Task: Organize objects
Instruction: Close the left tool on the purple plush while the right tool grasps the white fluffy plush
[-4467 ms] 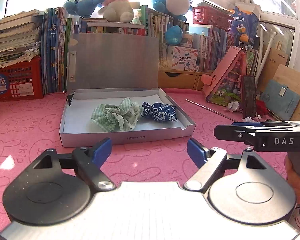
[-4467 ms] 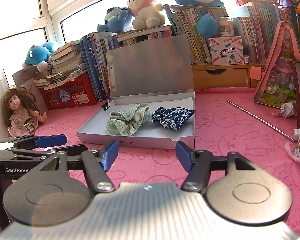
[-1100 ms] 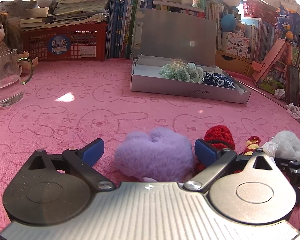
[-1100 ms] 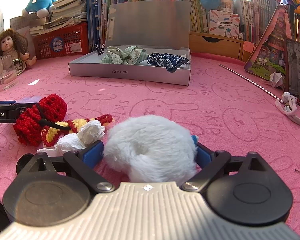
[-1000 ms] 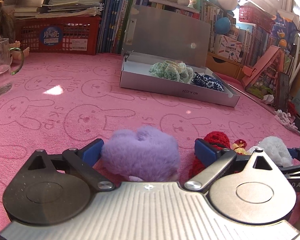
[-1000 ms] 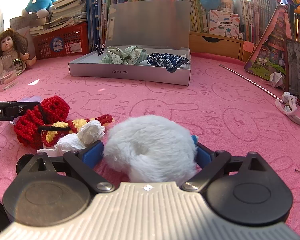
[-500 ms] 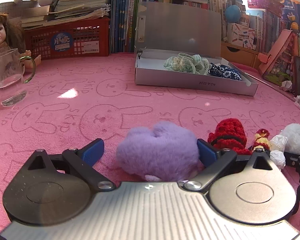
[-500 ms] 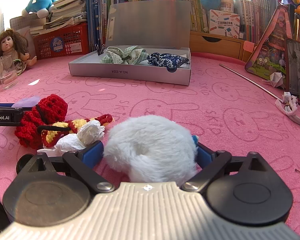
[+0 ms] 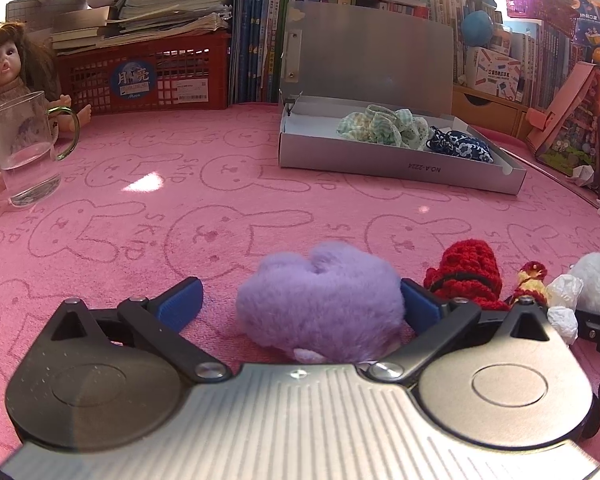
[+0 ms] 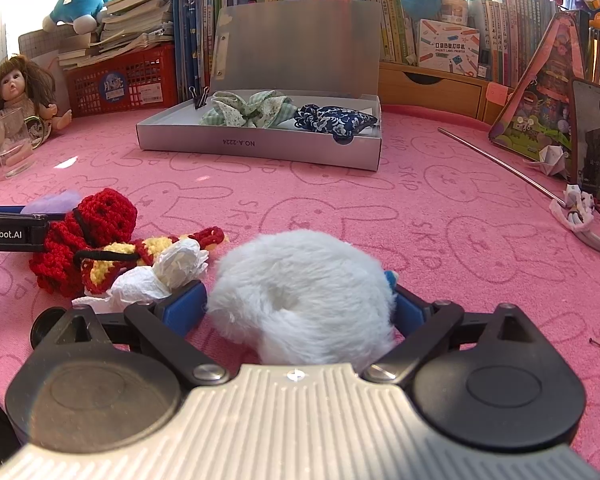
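Note:
A purple fluffy scrunchie [image 9: 320,300] lies on the pink mat between the fingers of my left gripper [image 9: 300,300]. Its jaws are opening: the right pad touches the fluff and the left pad stands clear. My right gripper [image 10: 296,300] stands wide around a white fluffy scrunchie [image 10: 300,292] resting on the mat, unsqueezed. Beside it lie a red crochet piece [image 10: 88,232] and a crumpled tissue [image 10: 168,272]. Further back, the open grey box [image 10: 260,146] holds a green checked scrunchie [image 10: 252,110] and a blue patterned one [image 10: 332,120].
A glass mug [image 9: 24,148] and a doll [image 9: 4,64] stand at the far left. A red basket [image 9: 140,76] and rows of books line the back. A metal rod [image 10: 500,164], a phone [image 10: 592,140] and a cable lie at the right.
Both grippers came down from facing the box to the scrunchies on the mat. In the last second the left gripper swung slightly, so the purple scrunchie sits nearer its right finger. The right gripper kept still.

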The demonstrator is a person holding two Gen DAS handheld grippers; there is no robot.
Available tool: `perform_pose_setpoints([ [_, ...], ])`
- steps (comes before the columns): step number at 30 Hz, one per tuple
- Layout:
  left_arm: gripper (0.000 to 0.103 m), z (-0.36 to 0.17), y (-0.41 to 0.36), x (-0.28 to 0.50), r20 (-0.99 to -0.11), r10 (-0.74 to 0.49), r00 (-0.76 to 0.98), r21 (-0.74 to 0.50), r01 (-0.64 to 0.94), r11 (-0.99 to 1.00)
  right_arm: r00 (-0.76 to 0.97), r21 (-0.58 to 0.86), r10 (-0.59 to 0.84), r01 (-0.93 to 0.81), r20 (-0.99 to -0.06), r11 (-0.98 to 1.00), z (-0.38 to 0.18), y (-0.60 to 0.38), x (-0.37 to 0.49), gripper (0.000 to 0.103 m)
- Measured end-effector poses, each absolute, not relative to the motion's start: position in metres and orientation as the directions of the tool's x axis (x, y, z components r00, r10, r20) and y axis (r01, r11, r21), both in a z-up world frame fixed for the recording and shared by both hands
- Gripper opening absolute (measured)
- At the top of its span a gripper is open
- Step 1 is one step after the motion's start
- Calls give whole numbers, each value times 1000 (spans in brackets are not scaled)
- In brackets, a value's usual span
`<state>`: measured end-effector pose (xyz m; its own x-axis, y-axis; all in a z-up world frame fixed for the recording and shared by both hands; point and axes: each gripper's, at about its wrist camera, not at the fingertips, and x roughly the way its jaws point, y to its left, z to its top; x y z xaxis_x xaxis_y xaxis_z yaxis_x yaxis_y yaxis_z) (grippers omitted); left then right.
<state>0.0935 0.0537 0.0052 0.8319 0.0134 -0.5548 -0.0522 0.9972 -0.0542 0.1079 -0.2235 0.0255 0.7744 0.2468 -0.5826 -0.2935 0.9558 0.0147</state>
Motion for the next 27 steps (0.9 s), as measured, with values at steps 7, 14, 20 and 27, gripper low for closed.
perform_pose_setpoints([
  [7, 103, 5, 53, 93, -556, 16, 831, -53, -54, 997, 774, 15, 247, -294, -583, 956, 25, -223, 108, 98],
  [14, 103, 5, 51, 94, -562, 23, 827, -42, -56, 998, 774, 14, 247, -295, -583, 955, 26, -223, 108, 99],
  [20, 103, 5, 52, 94, -564, 19, 826, -44, -52, 998, 768, 15, 252, -301, -589, 954, 25, -224, 109, 98],
  [27, 83, 8, 50, 87, -536, -13, 844, -67, -27, 997, 768, 26, 260, -303, -585, 953, 28, -225, 105, 87],
])
